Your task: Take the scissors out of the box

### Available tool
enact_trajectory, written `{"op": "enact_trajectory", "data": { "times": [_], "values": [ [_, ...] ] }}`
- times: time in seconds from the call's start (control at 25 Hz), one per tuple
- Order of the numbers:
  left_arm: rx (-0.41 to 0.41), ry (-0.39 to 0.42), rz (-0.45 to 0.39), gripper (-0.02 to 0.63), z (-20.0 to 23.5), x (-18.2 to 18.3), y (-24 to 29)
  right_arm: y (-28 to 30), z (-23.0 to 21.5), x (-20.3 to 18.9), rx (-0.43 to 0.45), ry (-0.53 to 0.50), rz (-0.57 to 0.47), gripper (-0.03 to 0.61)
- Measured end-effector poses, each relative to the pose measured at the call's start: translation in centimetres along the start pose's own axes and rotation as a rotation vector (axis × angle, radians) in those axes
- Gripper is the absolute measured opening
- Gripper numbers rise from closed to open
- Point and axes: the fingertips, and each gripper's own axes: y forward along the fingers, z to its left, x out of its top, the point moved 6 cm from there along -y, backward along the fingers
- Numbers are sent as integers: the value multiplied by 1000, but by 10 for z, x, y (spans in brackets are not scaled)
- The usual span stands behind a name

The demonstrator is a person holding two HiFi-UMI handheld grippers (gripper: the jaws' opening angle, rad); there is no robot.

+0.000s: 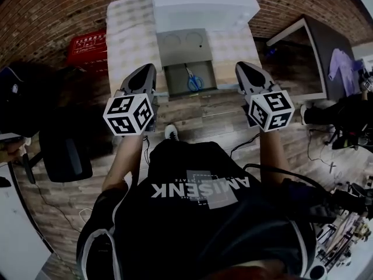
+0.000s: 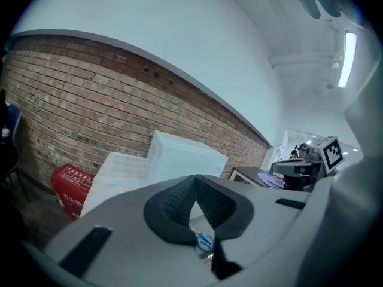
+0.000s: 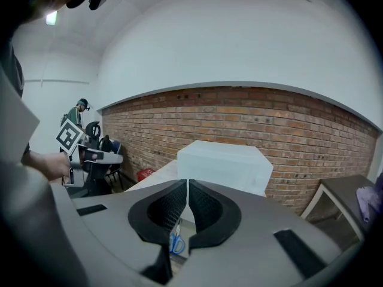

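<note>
Blue-handled scissors (image 1: 194, 81) lie in the open front compartment of a grey box (image 1: 183, 46) on the cloth-covered table (image 1: 129, 34). My left gripper (image 1: 150, 70) hovers just left of that compartment, and my right gripper (image 1: 243, 67) hovers just right of it; both are short of the table's near edge. In the left gripper view the left gripper (image 2: 195, 179) has its pads together with nothing between them, and the scissors (image 2: 204, 241) show below them. The right gripper (image 3: 188, 184) is likewise shut and empty, with the scissors (image 3: 176, 243) beneath its pads.
A large white lidded container (image 1: 201, 4) stands behind the grey box. A red crate (image 1: 87, 48) sits left of the table, a black chair (image 1: 64, 150) nearer left, a dark desk (image 1: 317, 51) at right. Cables run over the wooden floor. A person (image 3: 78, 115) stands far off.
</note>
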Motion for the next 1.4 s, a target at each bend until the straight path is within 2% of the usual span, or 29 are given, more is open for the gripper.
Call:
{"op": "enact_trajectory", "data": {
  "times": [0.24, 0.4, 0.64, 1.0, 1.2, 1.4],
  "values": [
    [5, -44, 31, 12, 23, -8, 11, 37, 9, 1, 45, -23, 48, 43],
    [39, -55, 40, 12, 34, -7, 17, 59, 3, -1, 72, -15, 62, 43],
    [87, -43, 89, 12, 24, -13, 37, 85, -13, -18, 173, 12, 103, 43],
    [149, -60, 229, 14, -19, -50, 95, 124, -50, -66, 325, 29, 223, 44],
    [173, -108, 344, 14, -30, -93, 124, 148, -52, -111, 410, 60, 339, 44],
    [192, -157, 446, 14, -26, -135, 139, 168, -47, -148, 444, 91, 431, 44]
  ]
}}
